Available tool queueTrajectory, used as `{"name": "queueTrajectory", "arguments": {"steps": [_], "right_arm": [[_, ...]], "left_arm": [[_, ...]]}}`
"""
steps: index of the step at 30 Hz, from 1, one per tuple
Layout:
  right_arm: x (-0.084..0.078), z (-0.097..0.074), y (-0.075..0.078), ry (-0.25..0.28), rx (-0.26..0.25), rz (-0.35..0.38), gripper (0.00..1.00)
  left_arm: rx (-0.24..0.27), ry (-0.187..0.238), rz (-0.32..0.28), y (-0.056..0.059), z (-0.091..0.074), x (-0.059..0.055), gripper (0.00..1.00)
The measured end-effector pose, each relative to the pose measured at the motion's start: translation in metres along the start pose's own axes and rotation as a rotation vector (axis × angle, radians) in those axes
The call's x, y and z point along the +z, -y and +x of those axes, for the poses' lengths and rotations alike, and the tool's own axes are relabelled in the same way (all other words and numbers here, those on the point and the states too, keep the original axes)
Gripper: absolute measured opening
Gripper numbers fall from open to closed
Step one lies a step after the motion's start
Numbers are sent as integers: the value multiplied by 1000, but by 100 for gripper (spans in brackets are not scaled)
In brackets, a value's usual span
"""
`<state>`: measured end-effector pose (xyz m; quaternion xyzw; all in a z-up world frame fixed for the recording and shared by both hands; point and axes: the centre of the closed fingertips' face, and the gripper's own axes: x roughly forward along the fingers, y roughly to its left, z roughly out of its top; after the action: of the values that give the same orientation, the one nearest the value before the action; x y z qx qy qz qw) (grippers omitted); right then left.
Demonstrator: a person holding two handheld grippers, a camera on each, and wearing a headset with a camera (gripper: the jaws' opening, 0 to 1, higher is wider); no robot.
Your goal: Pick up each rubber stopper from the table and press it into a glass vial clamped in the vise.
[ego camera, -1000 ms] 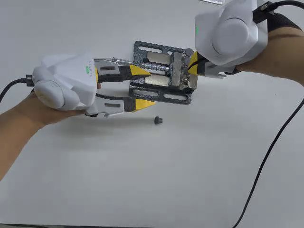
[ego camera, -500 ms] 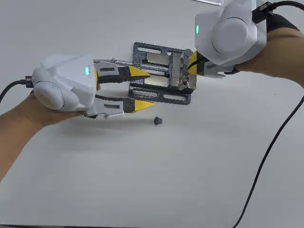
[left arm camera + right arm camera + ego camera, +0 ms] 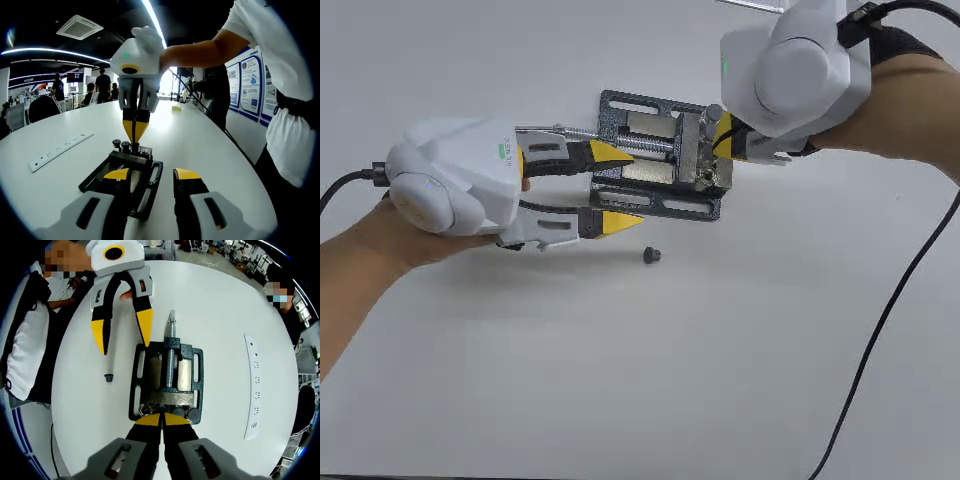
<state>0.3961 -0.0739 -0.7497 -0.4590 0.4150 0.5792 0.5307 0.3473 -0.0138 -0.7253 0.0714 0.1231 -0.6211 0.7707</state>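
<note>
A dark metal vise (image 3: 632,101) lies flat on the white table, with small vials (image 3: 124,146) clamped in a row at its far jaw. My right gripper (image 3: 722,136) is shut, tips pointing down onto a dark-capped vial (image 3: 134,146); in its own view the shut right gripper (image 3: 162,420) covers that spot. One loose black rubber stopper (image 3: 651,255) stands on the table just in front of the vise, also seen in the right gripper view as the stopper (image 3: 108,376). My left gripper (image 3: 625,188) hovers open at the vise's near end, nothing between its fingers.
A white power strip (image 3: 254,389) lies on the table beyond the vise. A black cable (image 3: 880,330) runs down the right side of the table. People stand and sit around the room behind the table (image 3: 75,125).
My right gripper has drifted slightly left over the vise's far jaw. The left gripper, the vise and the loose stopper stay where they were.
</note>
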Motion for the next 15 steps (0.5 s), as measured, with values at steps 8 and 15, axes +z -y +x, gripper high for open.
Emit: {"name": "queueTrajectory", "arguments": {"steps": [8, 15], "right_arm": [[-2, 1, 2, -24, -2, -1, 0], [-3, 1, 3, -41, -2, 11, 0]], "left_arm": [[4, 4, 2, -1, 0, 2, 31], [5, 7, -1, -3, 2, 1, 31]]}}
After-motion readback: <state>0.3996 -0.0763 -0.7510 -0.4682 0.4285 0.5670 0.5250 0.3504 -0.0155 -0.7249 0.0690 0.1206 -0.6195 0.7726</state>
